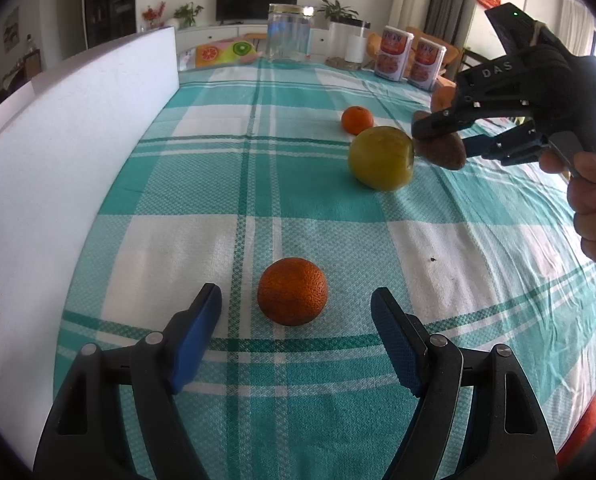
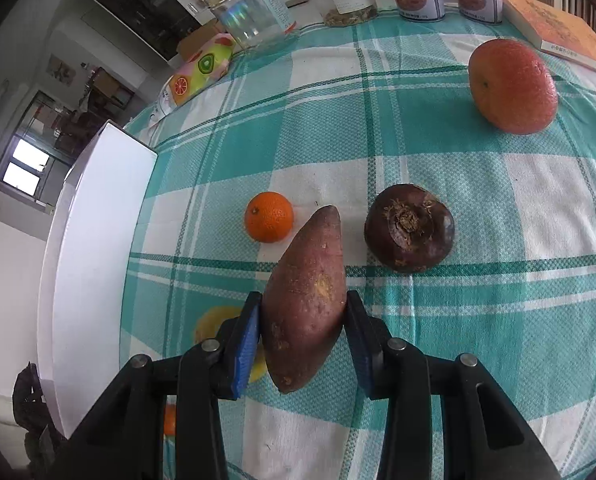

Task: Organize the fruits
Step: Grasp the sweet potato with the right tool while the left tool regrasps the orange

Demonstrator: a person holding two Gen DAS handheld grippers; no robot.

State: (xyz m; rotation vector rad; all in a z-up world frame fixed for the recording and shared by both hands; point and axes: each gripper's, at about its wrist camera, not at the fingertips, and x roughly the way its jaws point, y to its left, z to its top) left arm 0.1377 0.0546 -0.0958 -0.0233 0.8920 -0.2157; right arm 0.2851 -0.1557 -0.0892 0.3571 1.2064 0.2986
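Observation:
My left gripper [image 1: 296, 314] is open and low over the checked tablecloth, with a dark orange [image 1: 292, 297] sitting between its fingertips, untouched. Farther back lie a yellow-green fruit [image 1: 381, 158] and a small mandarin [image 1: 357, 120]. My right gripper [image 2: 303, 330] is shut on a reddish-brown sweet potato [image 2: 306, 300] and holds it above the cloth; it shows at the right of the left wrist view [image 1: 442, 142]. Beyond it lie the mandarin [image 2: 269, 217], a dark purple round fruit [image 2: 409, 227] and a large red-orange fruit [image 2: 512, 86]. The yellow fruit [image 2: 212, 322] is mostly hidden behind the left finger.
A white foam board [image 1: 78, 152] stands along the left side of the table. At the far edge are a glass jar [image 1: 290, 36], a fruit-print pack [image 2: 200, 70], two cans [image 1: 408, 58], a white container [image 1: 348, 46] and an orange book [image 2: 558, 28].

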